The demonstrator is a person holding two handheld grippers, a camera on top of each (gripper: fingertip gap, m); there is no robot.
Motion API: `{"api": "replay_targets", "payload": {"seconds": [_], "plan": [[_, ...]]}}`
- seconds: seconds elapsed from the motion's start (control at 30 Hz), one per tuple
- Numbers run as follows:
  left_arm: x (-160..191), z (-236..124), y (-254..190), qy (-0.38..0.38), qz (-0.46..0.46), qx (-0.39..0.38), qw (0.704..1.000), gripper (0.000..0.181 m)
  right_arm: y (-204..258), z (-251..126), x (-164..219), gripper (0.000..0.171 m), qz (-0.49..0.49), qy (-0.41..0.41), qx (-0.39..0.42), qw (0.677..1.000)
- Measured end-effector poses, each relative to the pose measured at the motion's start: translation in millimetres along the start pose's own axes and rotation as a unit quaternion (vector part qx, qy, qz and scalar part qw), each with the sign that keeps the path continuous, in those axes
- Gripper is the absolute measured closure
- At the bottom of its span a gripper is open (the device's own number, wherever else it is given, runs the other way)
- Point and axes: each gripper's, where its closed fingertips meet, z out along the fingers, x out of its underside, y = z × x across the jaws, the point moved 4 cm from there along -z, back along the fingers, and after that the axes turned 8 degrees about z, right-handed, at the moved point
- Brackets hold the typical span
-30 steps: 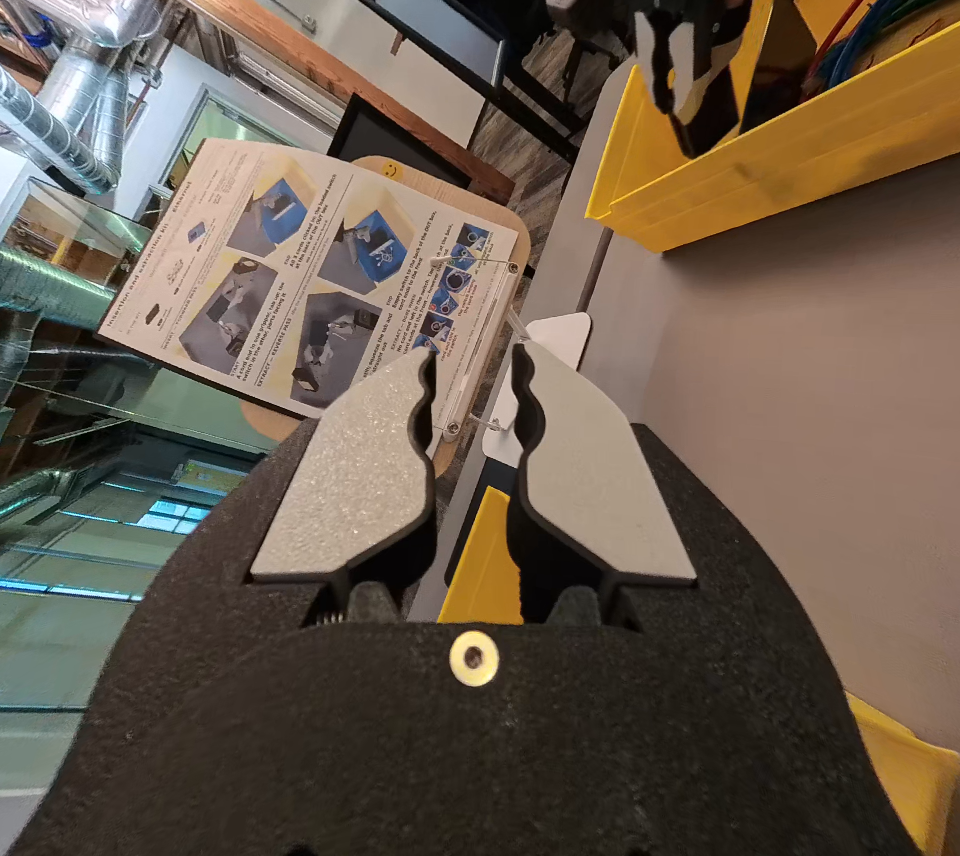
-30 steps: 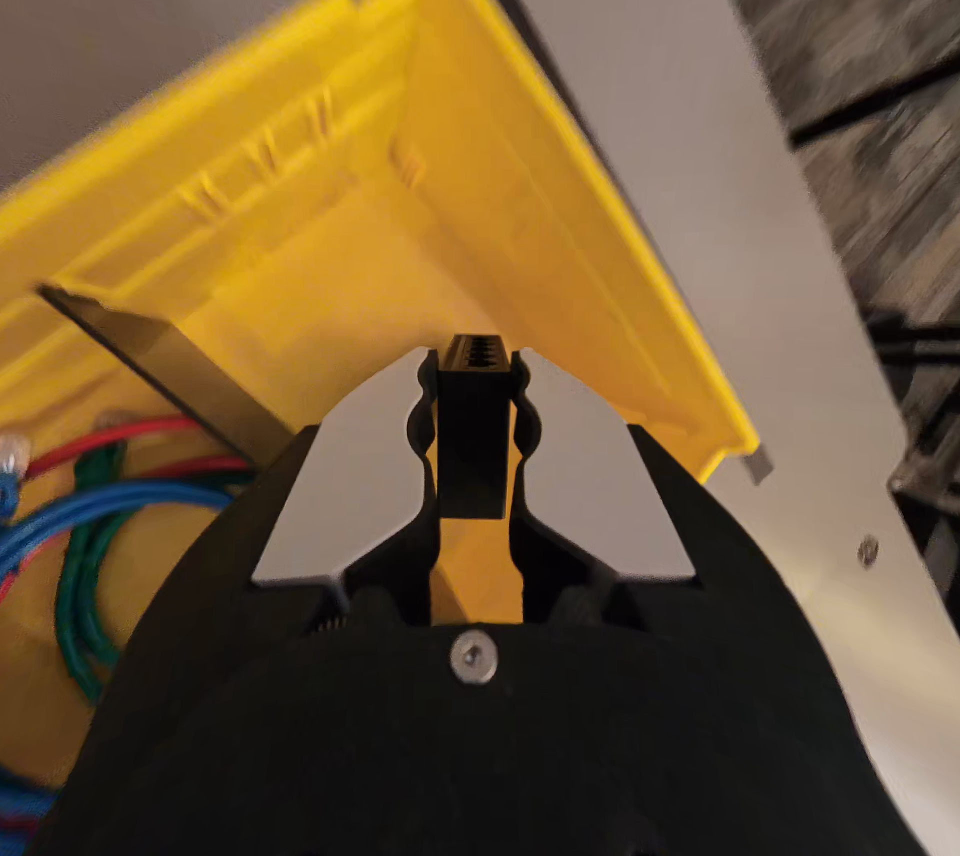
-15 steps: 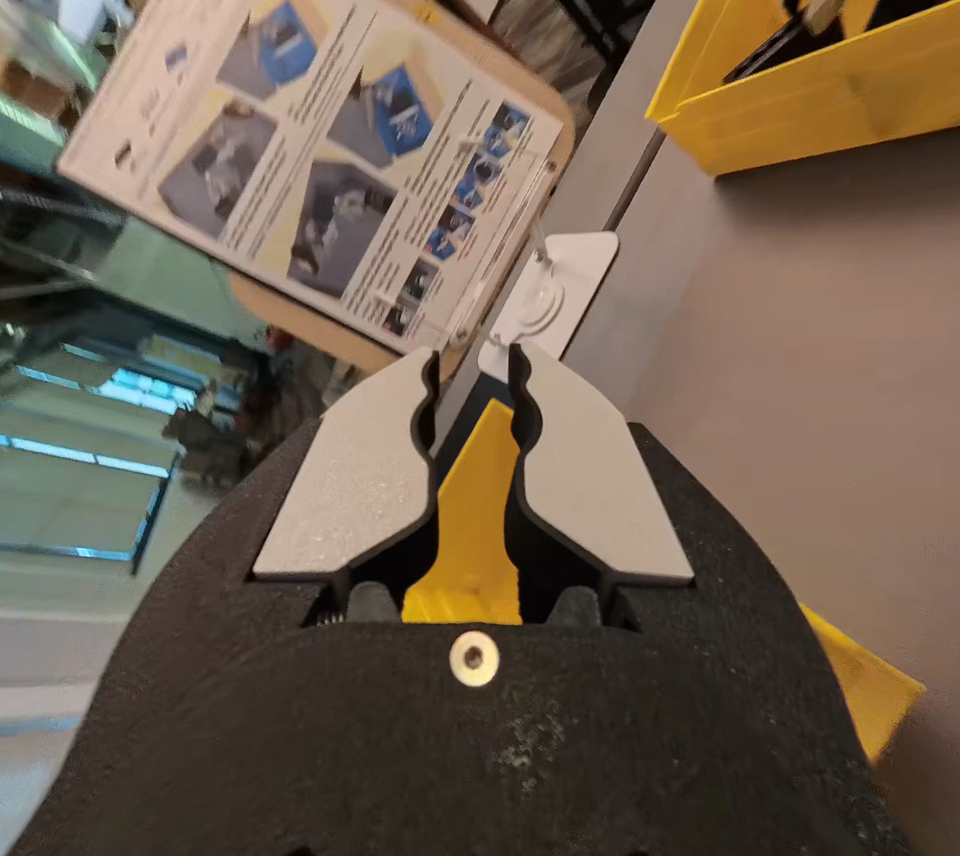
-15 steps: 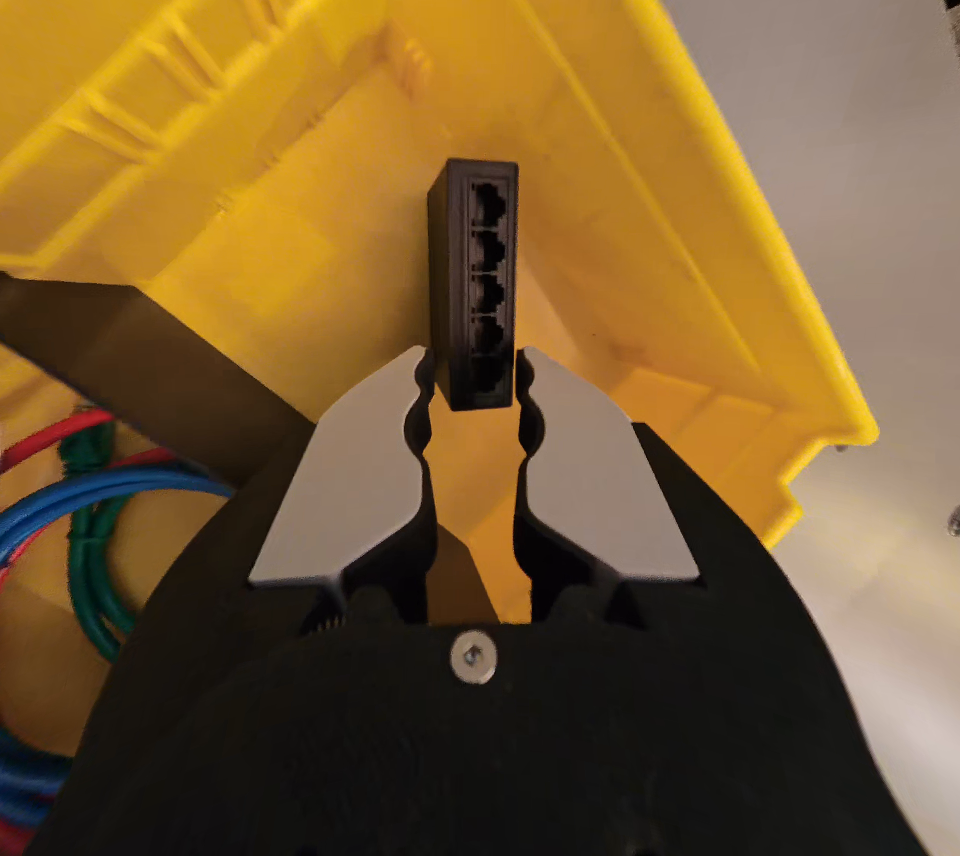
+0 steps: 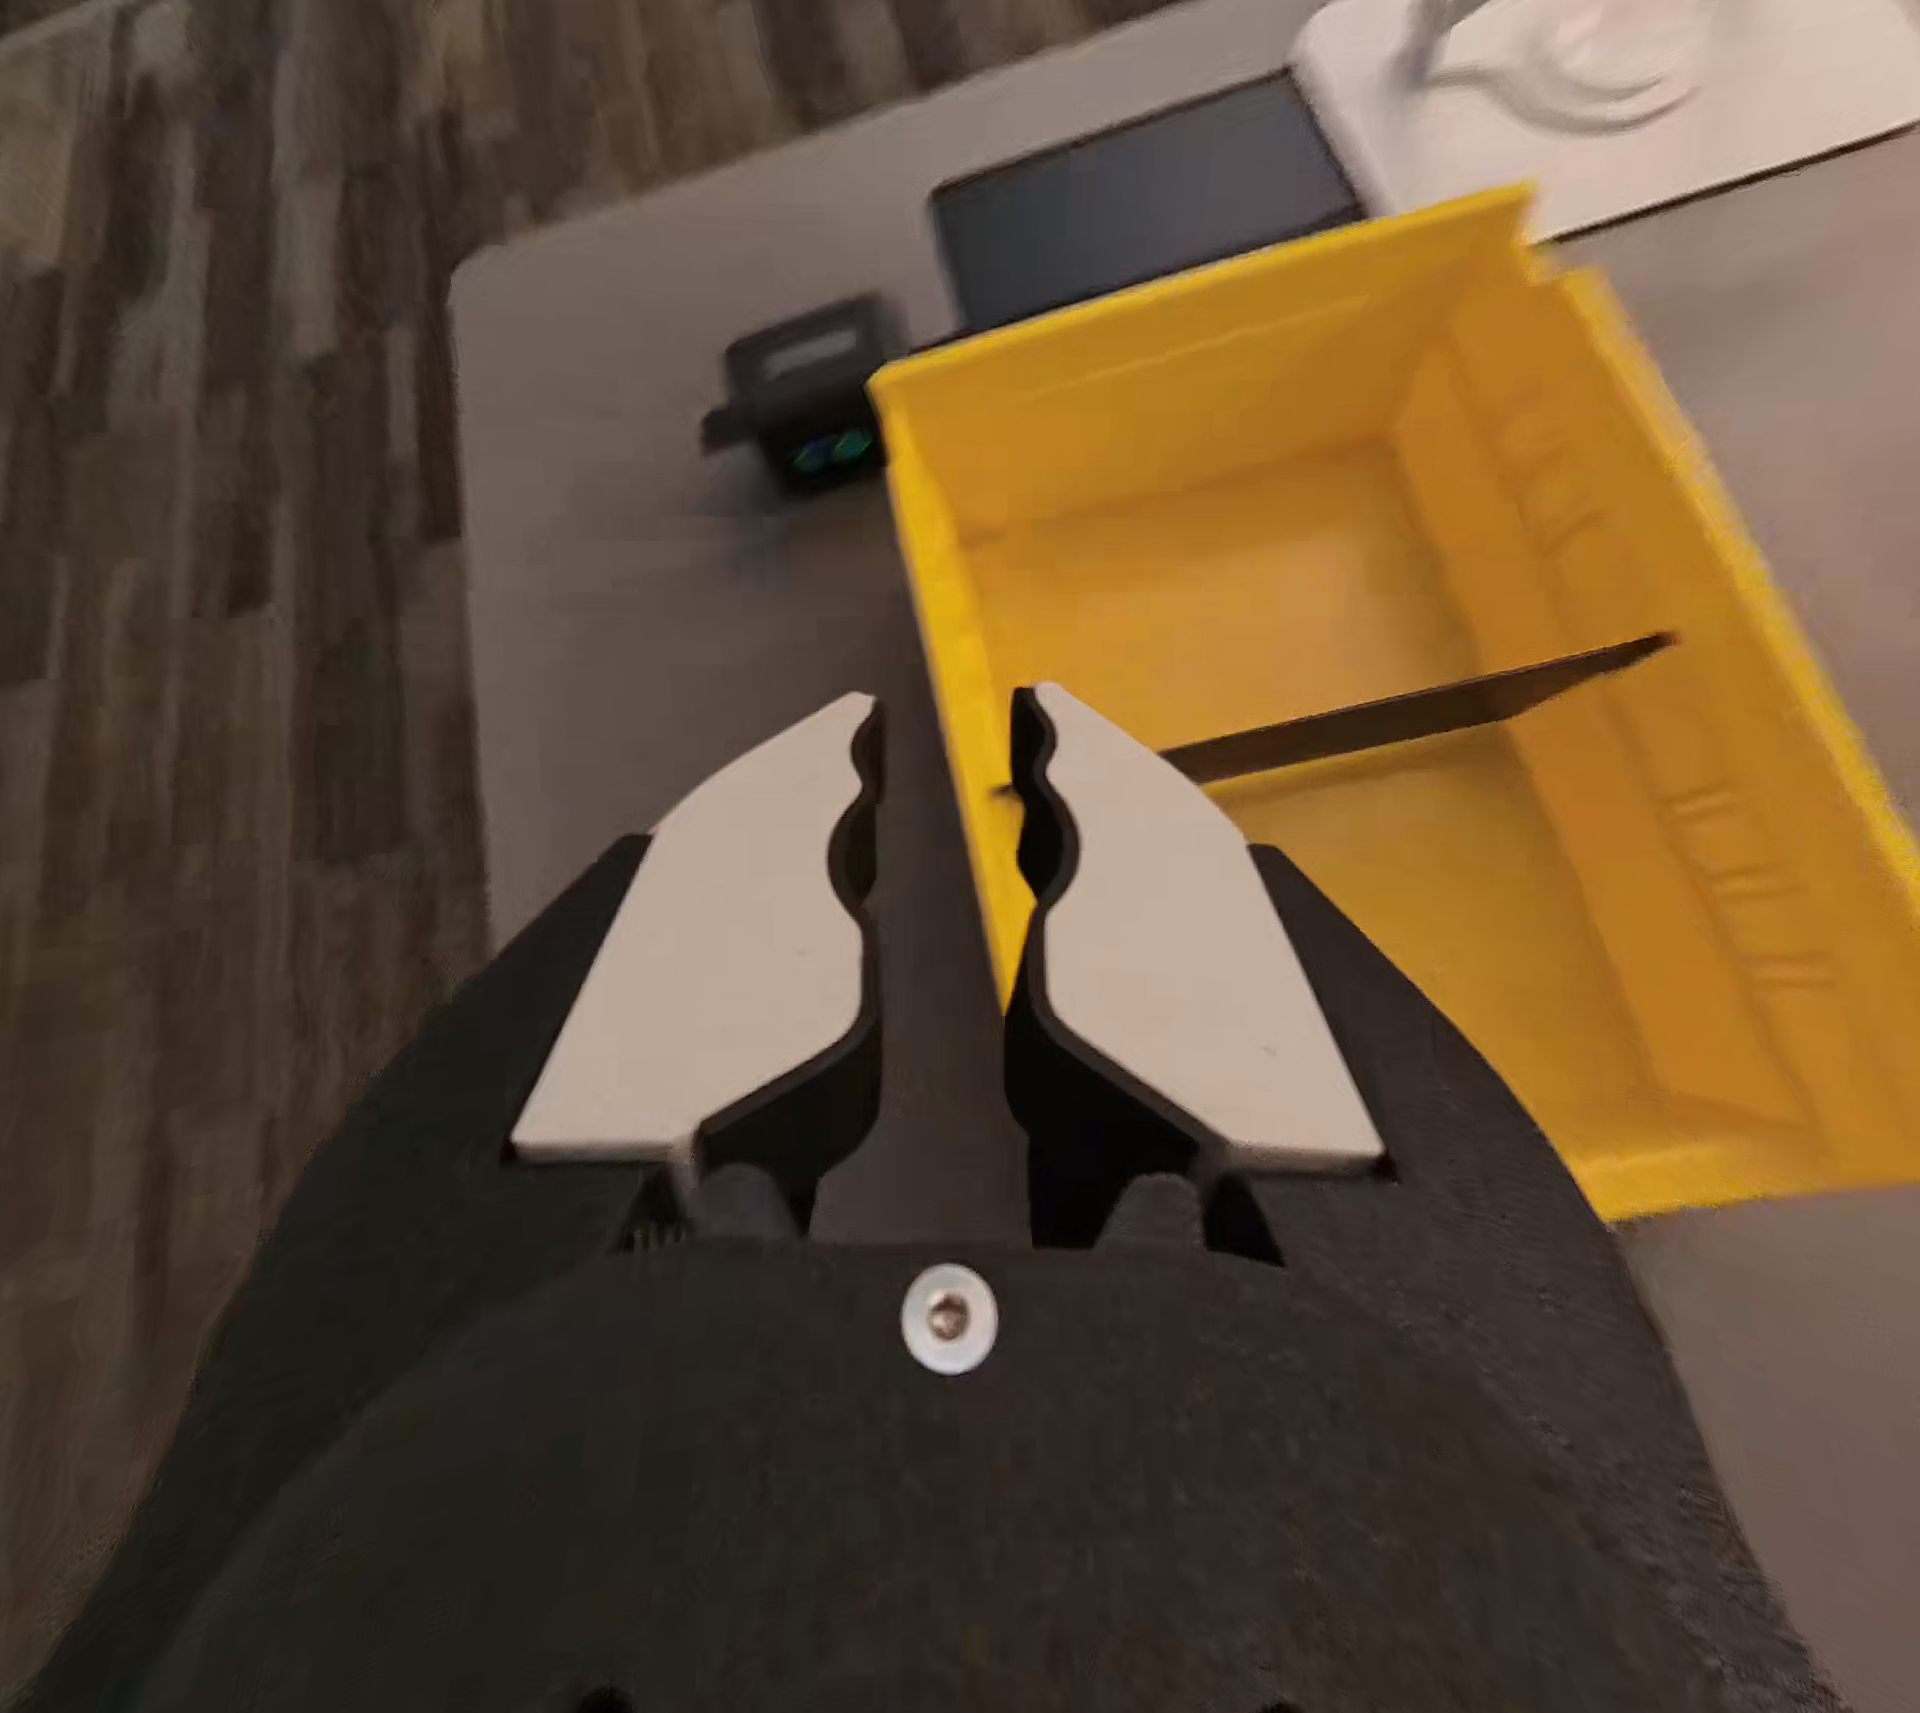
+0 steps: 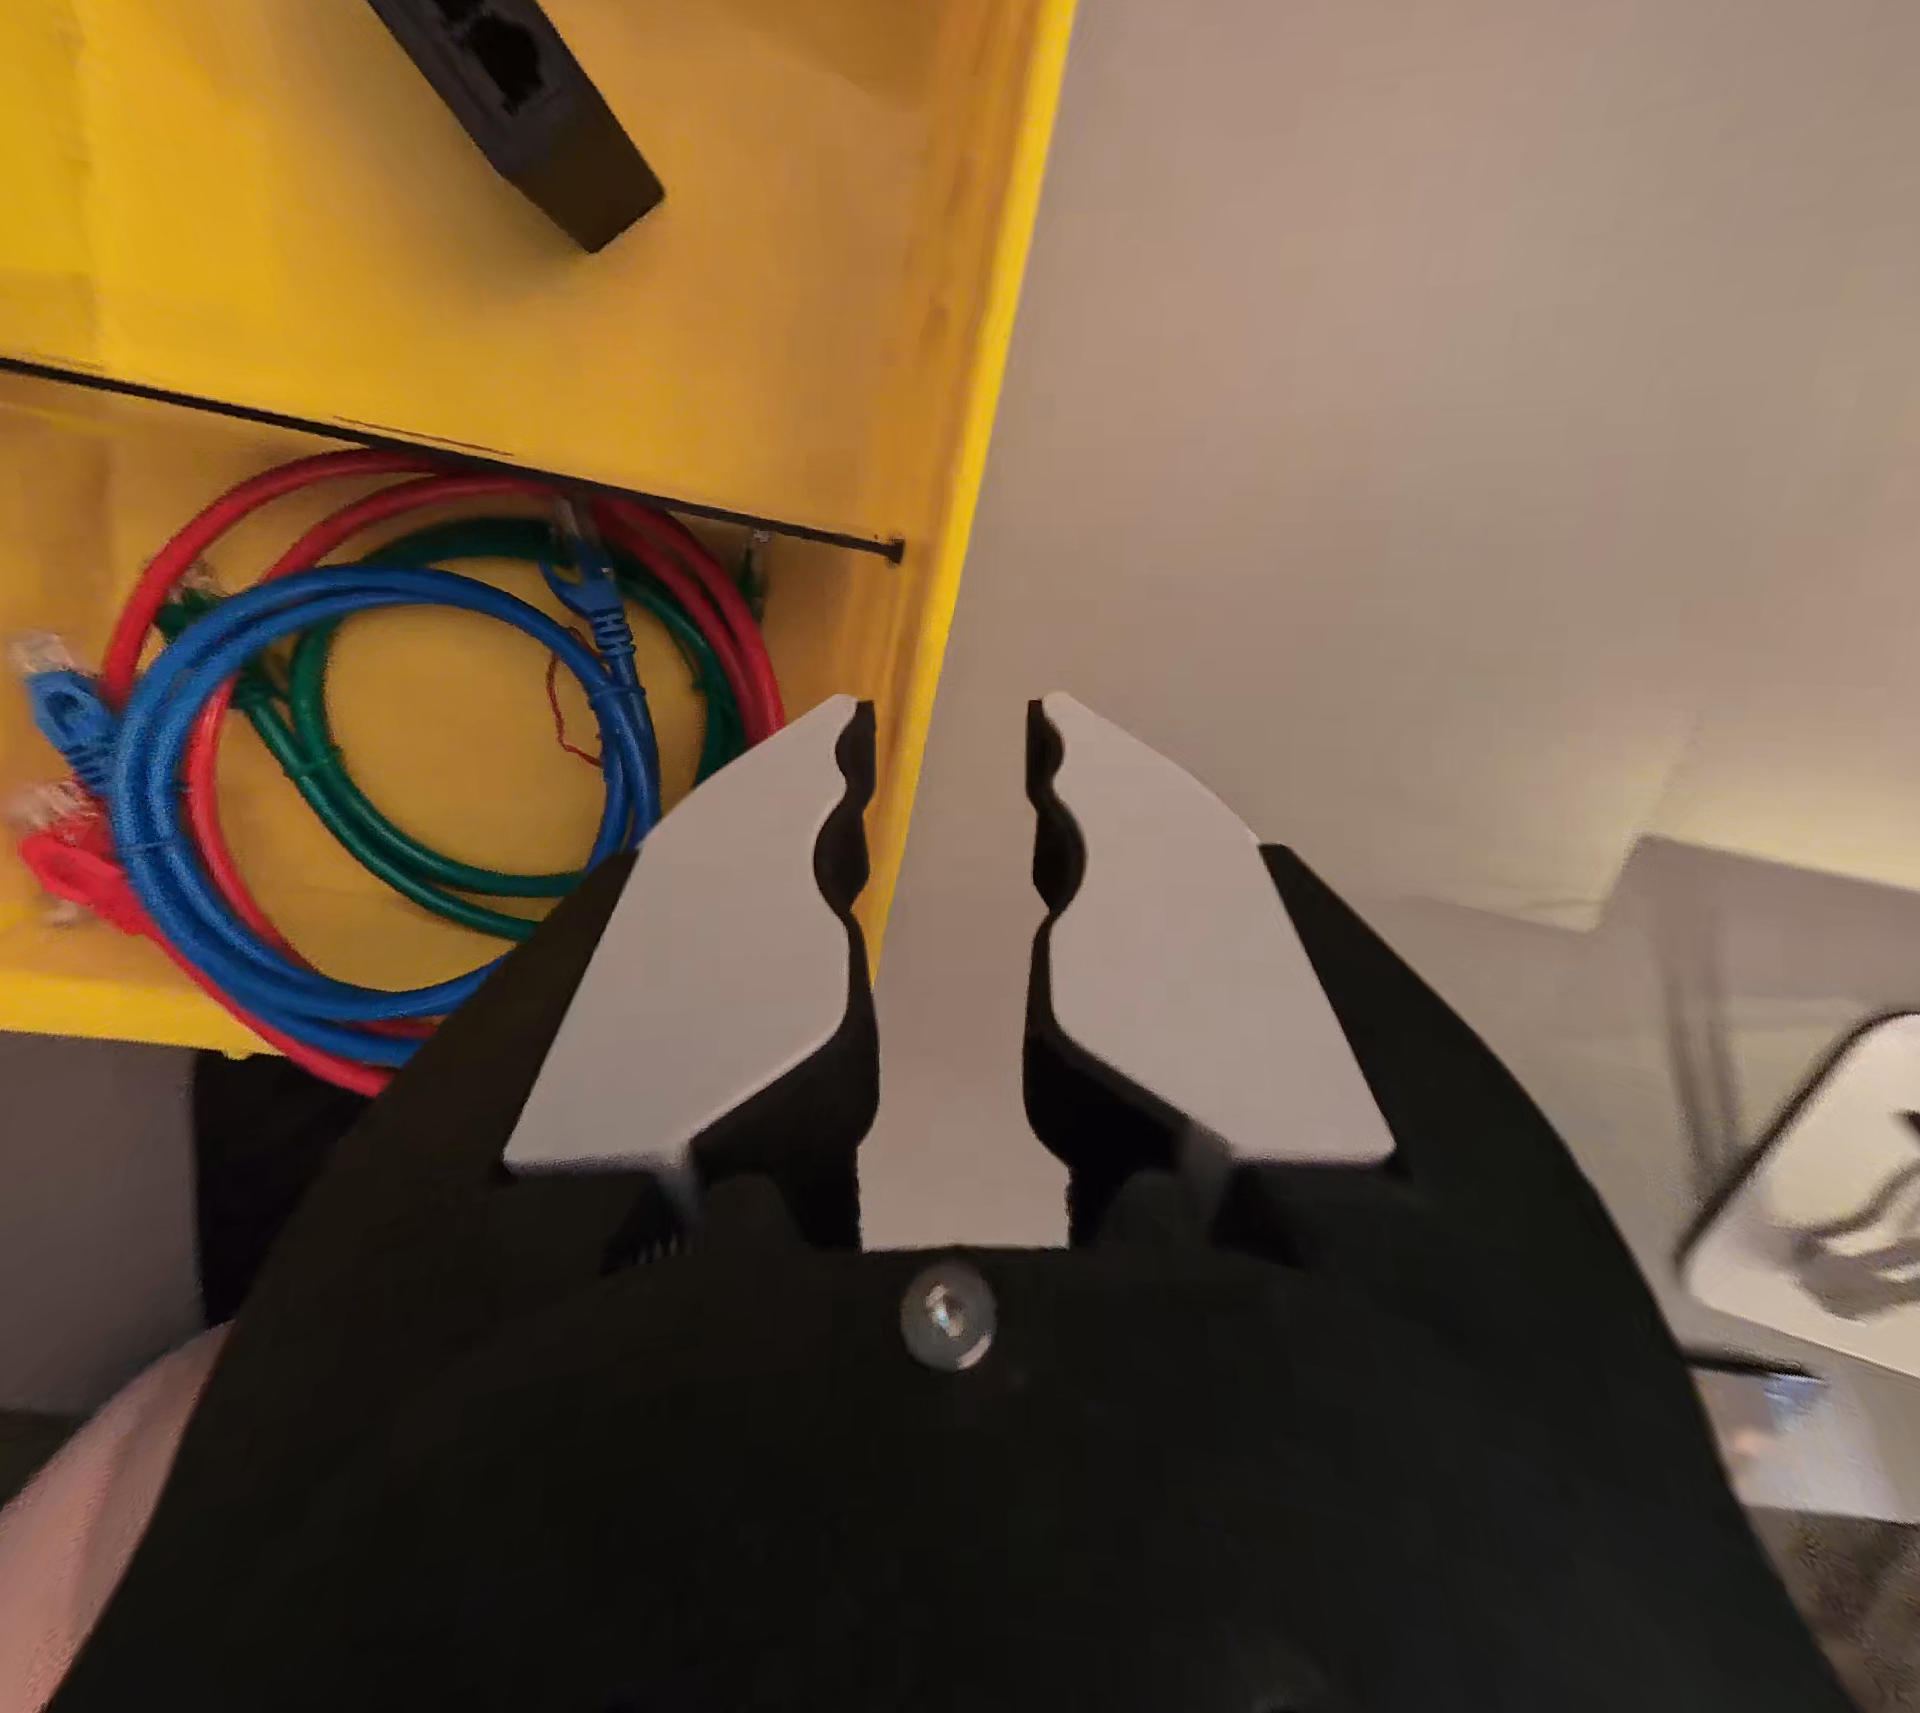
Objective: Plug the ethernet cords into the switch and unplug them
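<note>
My left gripper [image 5: 945, 728] is a little open and holds nothing; between its fingers I see only the grey table [image 5: 644, 624] and the near wall of a yellow bin [image 5: 1174, 375]. This bin fills the right middle of the left view. It has a dark divider [image 5: 1423, 713] across it, and both compartments I can see are bare. Behind the bin, in the upper middle, a small black device [image 5: 805, 406] and a dark flat tablet [image 5: 1138, 203] lie on the table. A white stand base [image 5: 1621, 74] is in the upper right, blurred. The left side of the frame shows a floor [image 5: 208, 416] of grey-brown patches.

My right gripper [image 6: 951, 718] is also a little open and empty, over the right rim of another yellow bin [image 6: 1023, 313]. The switch [image 6: 468, 1] lies at a slant in the upper compartment, at the upper left of the frame, its ports facing up. Below the thin divider [image 6: 447, 442], the blue [image 6: 374, 603], red [image 6: 301, 479] and green [image 6: 416, 853] cords lie coiled together, none plugged in. To the right the table [image 6: 1455, 313] is pale grey.
</note>
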Motion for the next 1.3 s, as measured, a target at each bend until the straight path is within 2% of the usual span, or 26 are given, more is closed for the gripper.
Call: {"api": "replay_targets", "payload": {"seconds": [0.07,0.17,0.33,0.47,0.57,0.7,0.87,1.07,1.13,1.3], "plan": [[17,8,17,0.046,-0.017,-0.034,0.998,0.150,-3,5,5,0.142,0.038,0.015,-0.026,0.999],[30,22,20,0.081,-0.044,-0.007,0.996,0.147,-3,17,14,0.137,0.055,0.056,-0.054,0.995],[36,47,5,0.120,-0.065,0.056,0.989,0.146,7,37,14,0.161,0.069,0.106,-0.112,0.986],[49,55,6,0.169,-0.059,0.048,0.983,0.141,13,53,15,0.163,0.054,0.152,-0.091,0.983],[52,55,-3,0.171,-0.084,0.104,0.976,0.145,14,55,11,0.165,0.099,0.160,-0.093,0.978],[64,59,-10,0.207,-0.094,0.140,0.964,0.149,22,58,12,0.165,0.112,0.182,-0.099,0.972],[78,65,-14,0.262,-0.078,0.139,0.952,0.159,47,56,15,0.167,0.114,0.224,-0.108,0.962],[91,73,-23,0.313,-0.089,0.163,0.932,0.163,90,53,11,0.165,0.116,0.266,-0.114,0.950],[91,74,-28,0.317,-0.101,0.184,0.925,0.175,104,53,7,0.165,0.111,0.273,-0.115,0.949],[94,77,-33,0.344,-0.105,0.174,0.917,0.171,134,53,1,0.165,0.093,0.280,-0.112,0.949]]}}
